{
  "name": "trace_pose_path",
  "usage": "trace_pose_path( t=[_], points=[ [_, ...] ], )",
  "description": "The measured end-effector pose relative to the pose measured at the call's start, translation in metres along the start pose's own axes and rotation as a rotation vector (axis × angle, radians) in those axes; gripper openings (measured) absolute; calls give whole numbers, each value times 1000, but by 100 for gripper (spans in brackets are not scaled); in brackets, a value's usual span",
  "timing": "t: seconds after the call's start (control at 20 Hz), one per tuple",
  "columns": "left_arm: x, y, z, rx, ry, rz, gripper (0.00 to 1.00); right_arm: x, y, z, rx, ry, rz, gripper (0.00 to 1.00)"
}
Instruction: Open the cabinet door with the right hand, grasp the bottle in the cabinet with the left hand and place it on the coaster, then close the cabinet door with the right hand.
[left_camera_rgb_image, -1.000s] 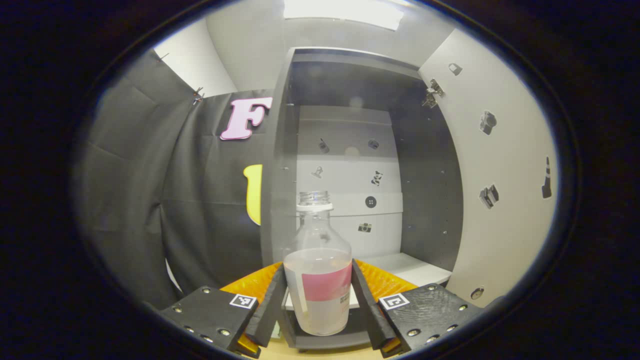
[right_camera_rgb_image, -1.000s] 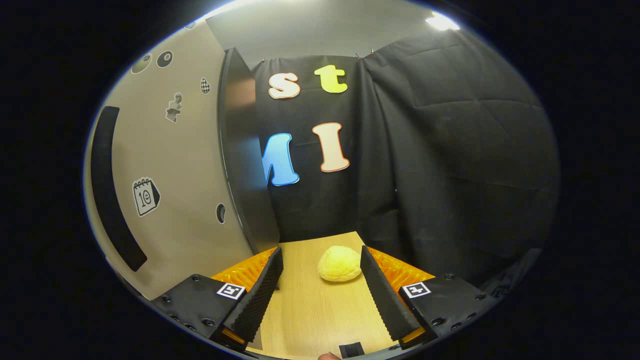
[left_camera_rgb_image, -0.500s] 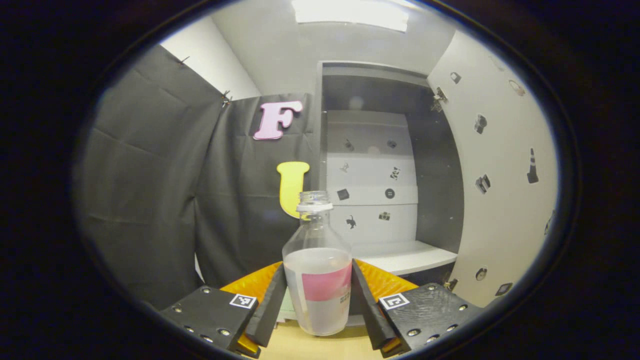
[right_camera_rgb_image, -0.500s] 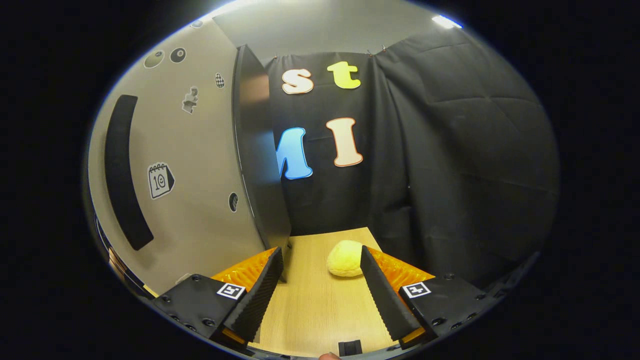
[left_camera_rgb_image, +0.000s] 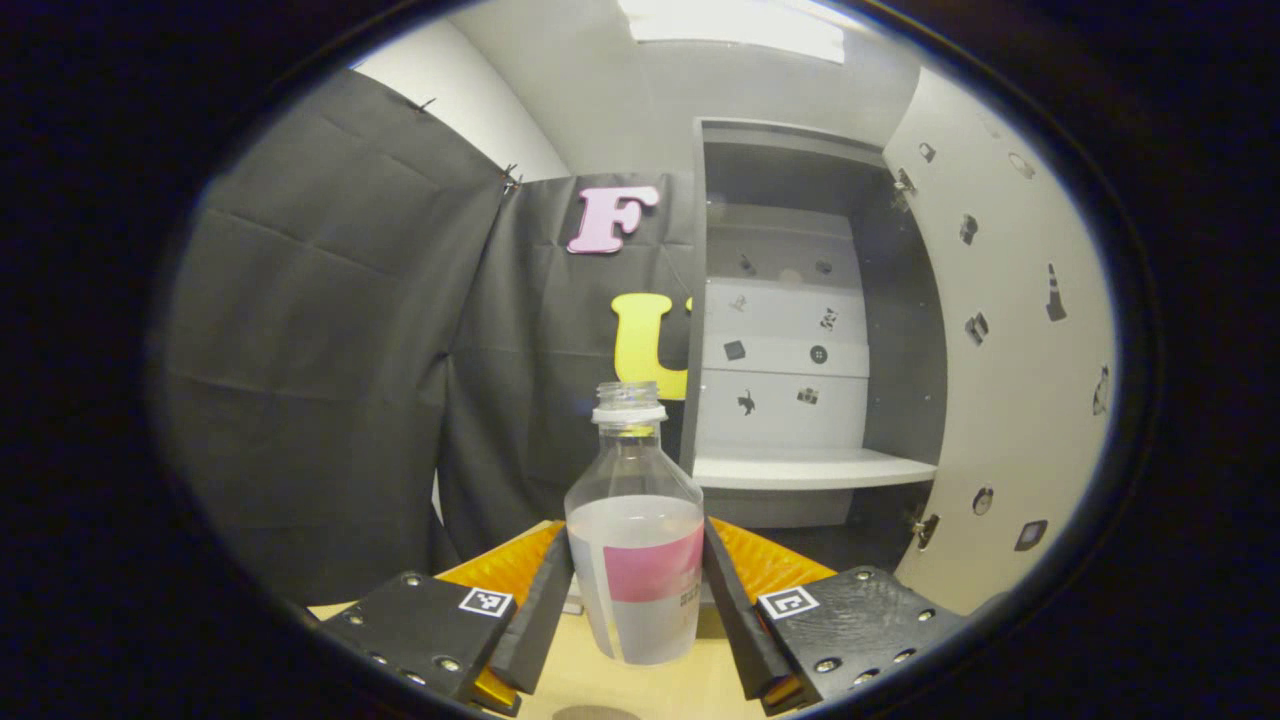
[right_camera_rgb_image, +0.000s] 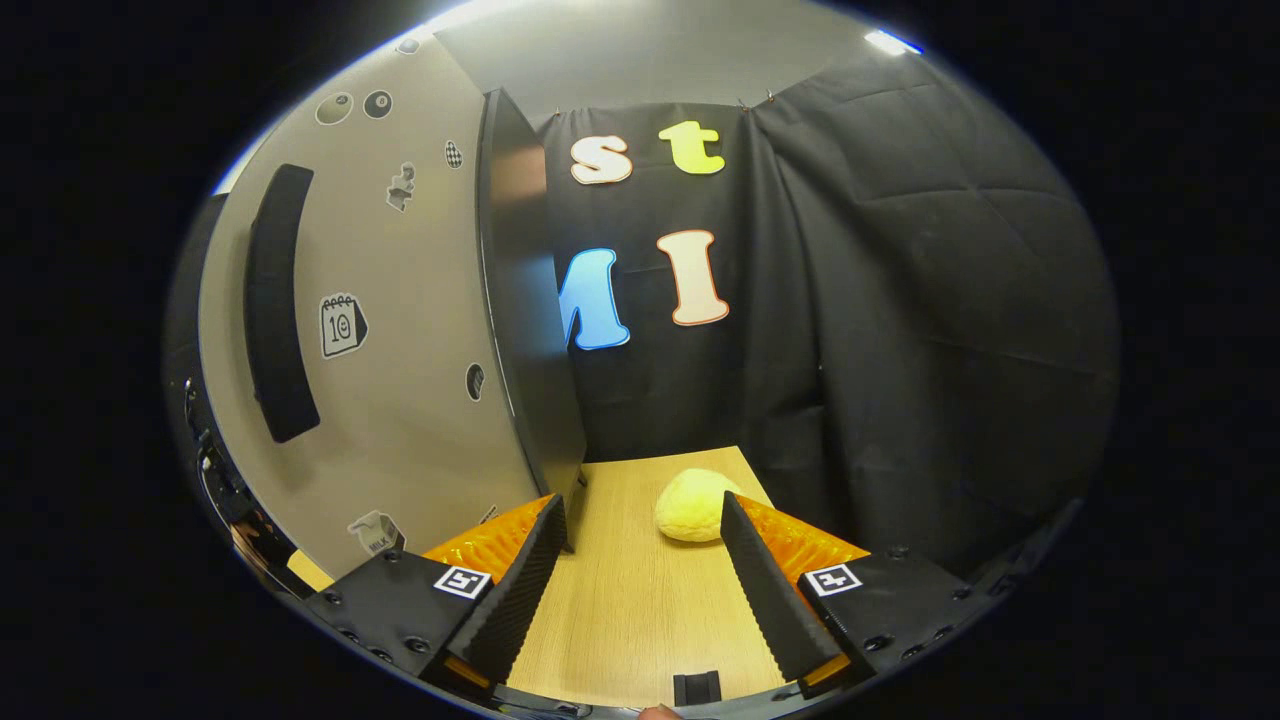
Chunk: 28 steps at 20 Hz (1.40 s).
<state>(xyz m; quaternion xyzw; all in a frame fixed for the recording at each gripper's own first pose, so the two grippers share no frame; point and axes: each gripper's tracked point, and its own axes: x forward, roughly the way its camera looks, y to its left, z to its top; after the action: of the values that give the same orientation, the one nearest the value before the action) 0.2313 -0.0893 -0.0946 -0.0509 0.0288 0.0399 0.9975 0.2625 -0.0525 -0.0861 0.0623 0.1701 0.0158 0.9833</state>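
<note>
Bottle (left_camera_rgb_image: 634, 545) upright, clamped betw both fingers of L gripper (left_camera_rgb_image: 636, 610), out in front of open cabinet (left_camera_rgb_image: 800, 330), above tabletop (left_camera_rgb_image: 650, 690). R gripper (right_camera_rgb_image: 637, 580) wide apart, empty, beside cabinet door (right_camera_rgb_image: 400, 330); yellow bun (right_camera_rgb_image: 692, 505) near.

Clear bottle (left_camera_rgb_image: 634, 560) with pink label; pale yellow bun (right_camera_rgb_image: 692, 505); light wood table (right_camera_rgb_image: 625, 610).

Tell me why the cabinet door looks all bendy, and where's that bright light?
Left gripper view: the fisheye lens bows the open cabinet door; a ceiling light glares at the top; the bottle in the left gripper is sharp. Right gripper view: the door curves too, and the light is small.
</note>
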Motion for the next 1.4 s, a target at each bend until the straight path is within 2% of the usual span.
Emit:
trace_pose_path(
  t=[0.4,0.75,0.85,0.9,1.2,1.35,1.4],
  points=[
    [-31,11,-76,28,62,16,74,-13,1,-16,-42,28,-12,98],
    [-36,23,-138,-7,122,37,71,-21,-11,-26,-34,45,-58,98],
    [-36,26,-158,-16,154,48,77,-21,-17,-28,-36,53,-77,98],
    [-36,25,-166,-20,164,50,74,-21,-17,-28,-34,57,-80,98],
    [-38,20,-198,2,192,52,75,-11,-19,-30,-53,68,-95,98],
    [-37,22,-211,34,206,71,72,-7,-17,-32,-48,75,-89,98],
    [-37,21,-215,47,212,71,75,-7,-17,-32,-52,77,-90,98]
  ],
)
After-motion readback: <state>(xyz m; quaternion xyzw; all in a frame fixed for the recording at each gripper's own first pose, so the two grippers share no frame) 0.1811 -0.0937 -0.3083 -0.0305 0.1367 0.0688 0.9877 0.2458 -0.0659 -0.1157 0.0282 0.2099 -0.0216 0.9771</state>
